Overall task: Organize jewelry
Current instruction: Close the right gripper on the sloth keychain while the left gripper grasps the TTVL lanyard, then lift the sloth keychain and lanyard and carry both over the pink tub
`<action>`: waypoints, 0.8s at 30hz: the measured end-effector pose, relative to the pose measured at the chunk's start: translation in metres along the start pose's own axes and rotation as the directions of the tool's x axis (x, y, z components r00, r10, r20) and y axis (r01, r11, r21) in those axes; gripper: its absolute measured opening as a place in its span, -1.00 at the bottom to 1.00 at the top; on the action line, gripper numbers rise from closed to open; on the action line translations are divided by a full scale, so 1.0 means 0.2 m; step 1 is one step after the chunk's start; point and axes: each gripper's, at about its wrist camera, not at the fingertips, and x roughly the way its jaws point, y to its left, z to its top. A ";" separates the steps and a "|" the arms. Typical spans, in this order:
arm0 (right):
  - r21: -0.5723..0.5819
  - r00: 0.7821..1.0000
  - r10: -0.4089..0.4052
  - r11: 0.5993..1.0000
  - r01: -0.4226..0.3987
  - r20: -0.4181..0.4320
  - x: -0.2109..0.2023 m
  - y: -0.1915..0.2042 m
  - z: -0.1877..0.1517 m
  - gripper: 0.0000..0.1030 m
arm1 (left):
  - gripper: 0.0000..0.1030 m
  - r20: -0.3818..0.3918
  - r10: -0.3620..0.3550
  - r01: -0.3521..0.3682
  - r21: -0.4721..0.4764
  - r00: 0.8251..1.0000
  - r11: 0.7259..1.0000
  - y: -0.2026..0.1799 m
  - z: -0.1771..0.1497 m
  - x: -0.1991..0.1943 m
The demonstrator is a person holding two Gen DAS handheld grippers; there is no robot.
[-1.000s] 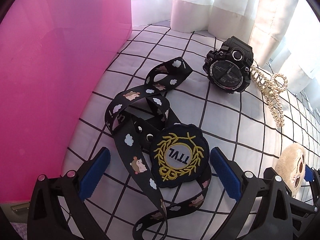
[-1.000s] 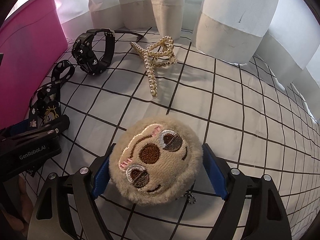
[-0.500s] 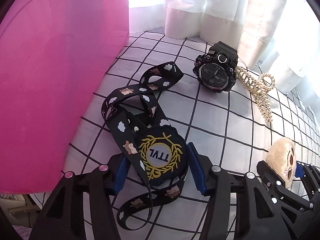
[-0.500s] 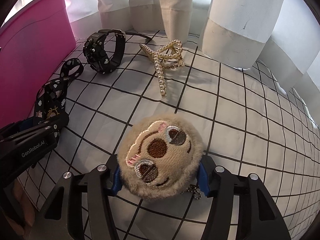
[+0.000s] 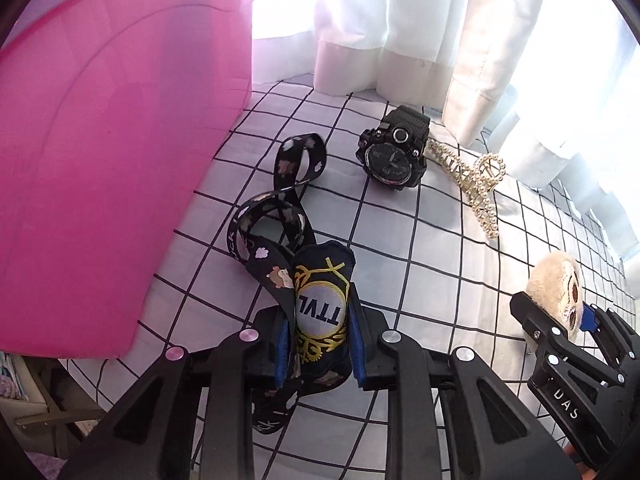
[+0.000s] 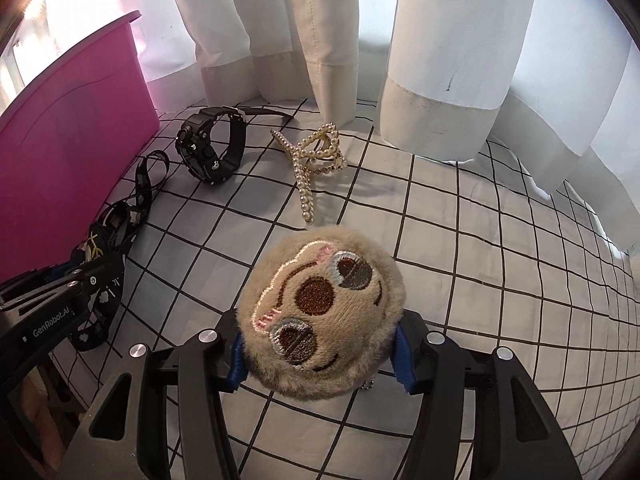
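The white cloth with a black grid (image 5: 400,248) covers my tabletop and fills the middle of both views. The big pink plastic bin (image 5: 100,160) takes up the whole left side of the left view and stands at the upper left in the right view, right at the cloth's edge. White curtains (image 6: 440,60) hang across the top of both frames, their hems resting on the cloth.

My right tool (image 6: 320,354) sits at the bottom centre of its own view, its blue pads pressed into the sides of the round beige plush face charm (image 6: 320,312), which I hold pinched between them. My left tool (image 5: 318,344), bottom centre of its view, has just been closing and now squeezes the black embroidered badge with gold laurel and the letters TTVL (image 5: 320,308), folded narrow between the pads. Its black lanyard printed with clouds and small animals (image 5: 280,208) loops away up the frame toward the bin.

The chunky black digital wristwatch (image 5: 394,156) lies on the cloth above centre, and just to its right, the gold pearl-studded hair claw (image 5: 476,180)
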 end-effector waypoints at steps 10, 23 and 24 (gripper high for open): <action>0.008 0.998 0.006 1.000 -0.007 0.066 -0.14 -0.01 0.08 0.04 | -0.55 0.113 -0.046 0.046 -0.002 0.993 0.999 -0.01 0.10 -0.27; -0.009 0.967 0.025 1.000 -0.024 0.254 -0.59 0.03 0.39 0.04 | -0.55 0.276 -0.099 0.098 0.015 0.956 0.995 0.00 0.43 -0.75; -0.015 0.962 0.029 1.000 -0.026 0.271 -0.62 0.04 0.42 0.04 | -0.55 0.288 -0.102 0.102 0.017 0.952 0.995 0.01 0.46 -0.79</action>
